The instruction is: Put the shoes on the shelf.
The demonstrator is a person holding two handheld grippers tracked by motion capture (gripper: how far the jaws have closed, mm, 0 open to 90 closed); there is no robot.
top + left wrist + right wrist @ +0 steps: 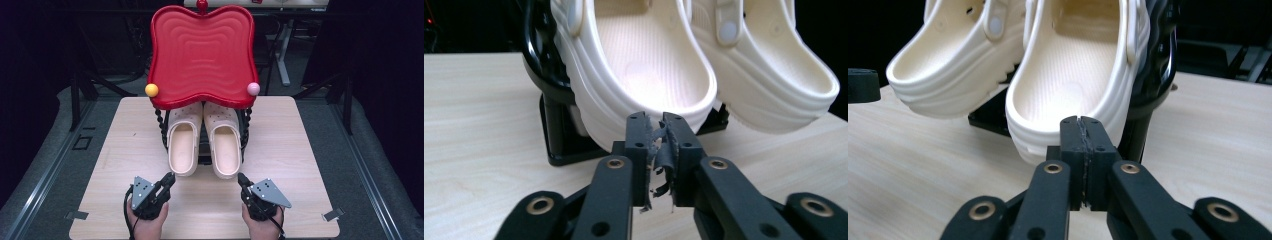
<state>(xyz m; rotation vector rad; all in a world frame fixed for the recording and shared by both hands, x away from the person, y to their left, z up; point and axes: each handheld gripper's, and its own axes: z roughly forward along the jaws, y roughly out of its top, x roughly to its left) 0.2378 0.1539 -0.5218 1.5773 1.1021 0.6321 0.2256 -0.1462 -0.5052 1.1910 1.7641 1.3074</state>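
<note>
**Two closed grippers at the near edge, cream clogs on a black rack**

A light wooden bench carries a black rack standing toward its far edge, midway between the left and right sides; on top of the rack sits a red wavy tray, tilted toward the camera, with a yellow ball at its near left corner, a pink ball at its near right corner and a red knob at its far edge; beneath the tray a pair of cream clogs rests side by side on the rack, heels pointing toward the near edge; the left clog and the right clog lie just beside each other, their heels overhanging the bench surface.

The left gripper is held in the person's left hand near the near edge, just short of the left clog's heel; its jaws are clenched together on nothing, with torn, ragged pad material between them, and they stand apart from the clog; the right gripper, in the right hand, sits near the near edge just short of the right clog's heel; its jaws are pressed flush together, gripping nothing; a grey three-cornered plate tops each gripper.
</note>
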